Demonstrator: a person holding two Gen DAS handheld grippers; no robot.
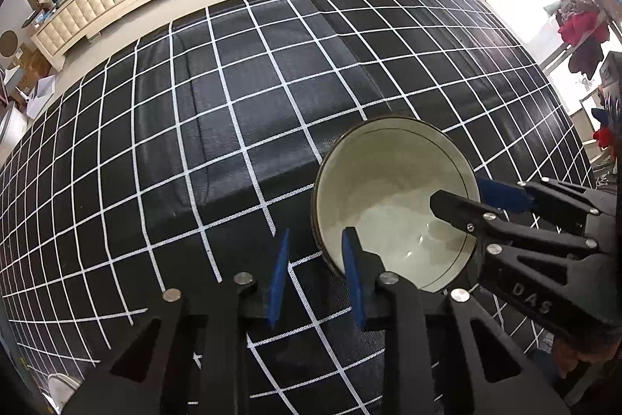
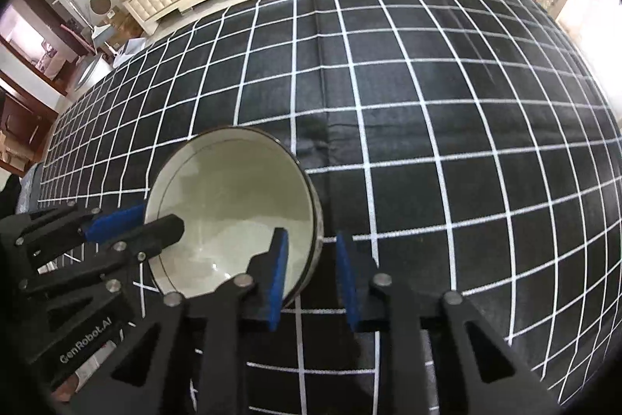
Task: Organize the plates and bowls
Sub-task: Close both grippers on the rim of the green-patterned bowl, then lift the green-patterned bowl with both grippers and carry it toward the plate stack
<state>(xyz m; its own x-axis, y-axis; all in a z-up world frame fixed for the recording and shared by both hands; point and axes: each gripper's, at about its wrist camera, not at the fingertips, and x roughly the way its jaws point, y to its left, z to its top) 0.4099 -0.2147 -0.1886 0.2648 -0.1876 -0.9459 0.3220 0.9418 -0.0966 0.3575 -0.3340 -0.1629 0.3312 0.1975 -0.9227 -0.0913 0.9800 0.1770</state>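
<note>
The left gripper [image 1: 315, 275] sits nearest, its blue-padded fingers [image 1: 279, 279] parted – one outside the bowl's [image 1: 392, 197] left wall, the other inside its rim, neither visibly pressing. To the bowl's right, the right gripper [image 2: 311, 275] straddles the opposite wall, fingers [image 2: 279, 279] likewise spread and unclenched. The bowl rests upright on the black grid-patterned desk [image 2: 427, 104] – bare cloth stretches beyond the bowl toward the far edge.

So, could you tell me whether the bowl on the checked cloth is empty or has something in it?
Empty: the bowl stands upright, and its pale glazed inside shows bare to the bottom in both wrist views.
</note>
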